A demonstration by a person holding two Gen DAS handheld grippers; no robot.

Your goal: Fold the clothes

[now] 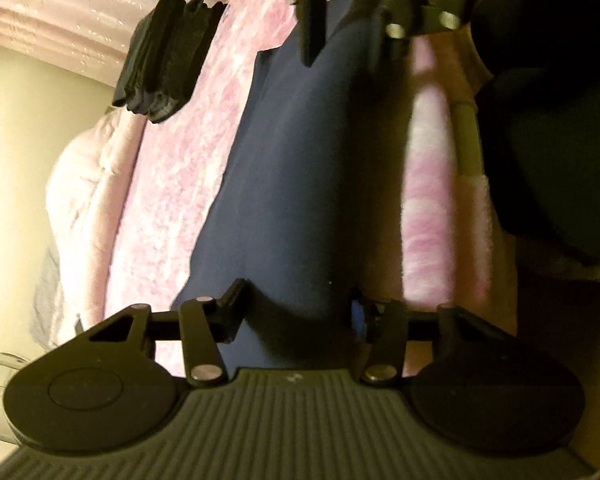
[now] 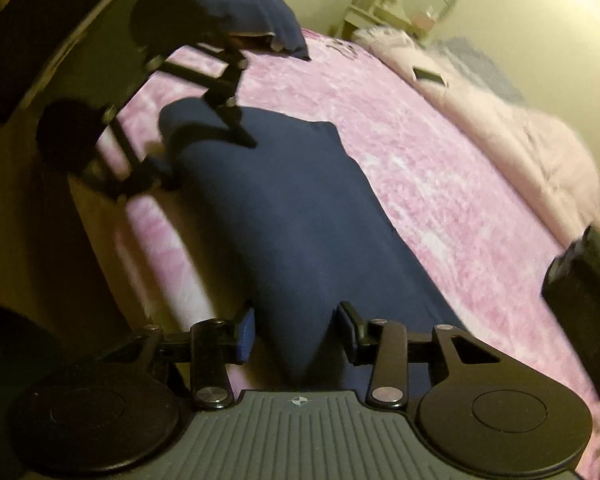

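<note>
A navy garment (image 2: 284,216) lies on the fuzzy pink blanket (image 2: 440,184), both the left gripper (image 1: 296,312) and right gripper (image 2: 296,332) spread wide over it, folded dark clothes (image 1: 164,52) stacked beyond it, a pale quilt (image 2: 520,128) bunched near the cream wall (image 2: 540,20).

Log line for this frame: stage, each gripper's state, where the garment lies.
stage: folding | left gripper: open | right gripper: open | navy garment: flat on pink blanket | folded dark stack: apart
</note>
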